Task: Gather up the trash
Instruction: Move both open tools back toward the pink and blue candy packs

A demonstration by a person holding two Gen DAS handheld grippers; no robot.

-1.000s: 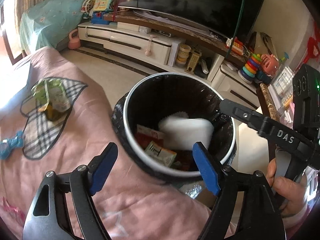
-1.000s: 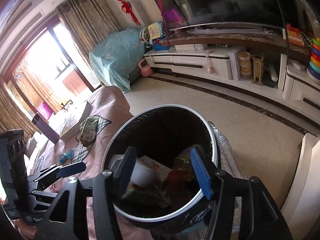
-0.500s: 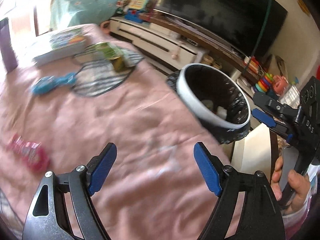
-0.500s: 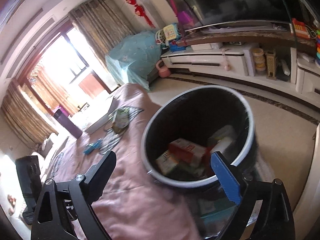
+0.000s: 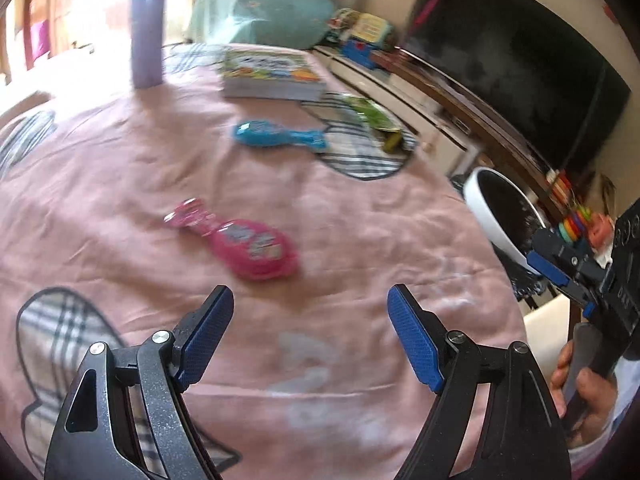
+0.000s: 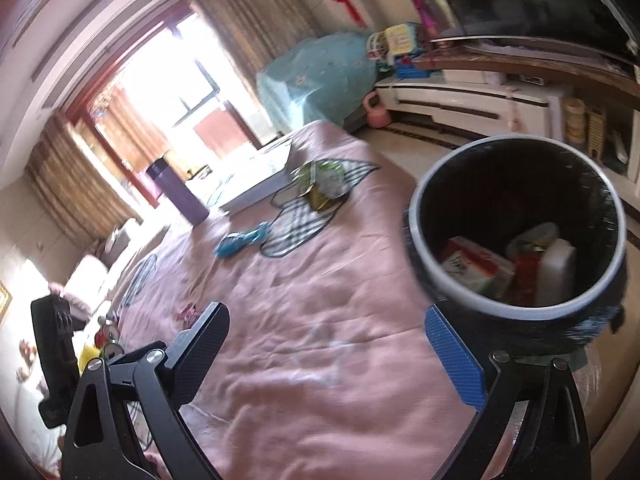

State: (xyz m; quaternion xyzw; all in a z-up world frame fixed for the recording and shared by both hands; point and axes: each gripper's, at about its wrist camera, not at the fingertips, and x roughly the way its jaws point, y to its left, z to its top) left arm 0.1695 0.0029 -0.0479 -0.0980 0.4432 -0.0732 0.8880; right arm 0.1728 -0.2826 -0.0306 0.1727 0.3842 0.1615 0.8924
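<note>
We see left gripper (image 5: 310, 322) wide open, empty, above pink cloth-covered tabletop (image 5: 360, 240); pink plastic wrapper (image 5: 248, 246) just ahead. Right gripper (image 6: 328, 346) agape, empty, beside black white-rimmed trash bin (image 6: 516, 236) holding cartons.

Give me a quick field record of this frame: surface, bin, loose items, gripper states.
surface: pink bedspread with plaid patches
bin: white-rimmed trash bin at the bed's edge, black liner, cartons and wrappers inside
loose items: pink wrapper; blue wrapper; green packet
other items: picture book; purple bottle, upright
left gripper: open, empty, pointing toward the pink wrapper
right gripper: open, empty, beside the bin
</note>
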